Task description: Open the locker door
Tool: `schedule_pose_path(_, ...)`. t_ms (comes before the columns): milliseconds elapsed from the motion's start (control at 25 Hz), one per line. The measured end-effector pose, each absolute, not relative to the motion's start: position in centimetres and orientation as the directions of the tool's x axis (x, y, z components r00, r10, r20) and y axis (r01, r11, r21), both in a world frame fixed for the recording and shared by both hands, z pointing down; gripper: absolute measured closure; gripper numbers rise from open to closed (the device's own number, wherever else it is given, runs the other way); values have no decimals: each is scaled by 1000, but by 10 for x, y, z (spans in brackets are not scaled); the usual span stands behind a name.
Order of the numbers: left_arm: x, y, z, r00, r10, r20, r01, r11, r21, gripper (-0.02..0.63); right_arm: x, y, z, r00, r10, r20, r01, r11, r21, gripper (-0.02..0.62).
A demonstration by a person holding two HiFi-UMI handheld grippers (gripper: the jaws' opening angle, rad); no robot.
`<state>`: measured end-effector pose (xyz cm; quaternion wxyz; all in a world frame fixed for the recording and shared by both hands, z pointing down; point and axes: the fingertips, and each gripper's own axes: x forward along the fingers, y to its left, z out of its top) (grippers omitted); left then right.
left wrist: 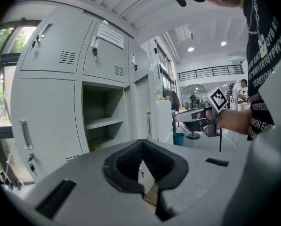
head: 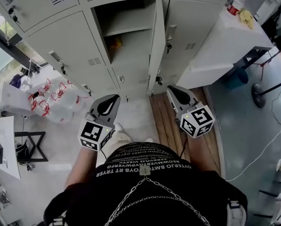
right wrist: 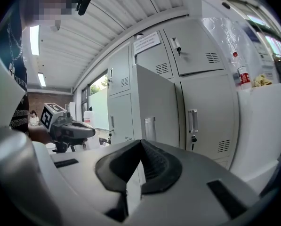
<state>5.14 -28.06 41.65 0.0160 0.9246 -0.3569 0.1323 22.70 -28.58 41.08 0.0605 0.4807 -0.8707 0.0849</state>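
The grey locker bank fills the top of the head view. One compartment [head: 126,32] stands open, with a shelf and something yellow inside. Its door [head: 156,41] is swung out toward me and shows edge-on. My left gripper [head: 113,98] and right gripper [head: 173,89] are held side by side near my body, well short of the lockers. Both are shut with nothing between the jaws. The left gripper view faces the open compartment [left wrist: 102,121], with the left gripper [left wrist: 141,142] in front of it. In the right gripper view the right gripper [right wrist: 141,141] points at the open door [right wrist: 154,112] and its handle [right wrist: 150,128].
A white table [head: 225,36] with a bottle [head: 236,1] stands to the right of the lockers. Below it sits a blue bin [head: 236,74]. Wooden slats [head: 171,117] lie on the floor under the right gripper. Several water jugs with red handles [head: 51,98] stand at the left.
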Motion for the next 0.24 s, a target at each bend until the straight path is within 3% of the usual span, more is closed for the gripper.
schedule_pose_path(240,53,-283,409,714,-650,258,-654,-752,-86,601,230,-294,409,-516,-838,178,-856,513,-68,598)
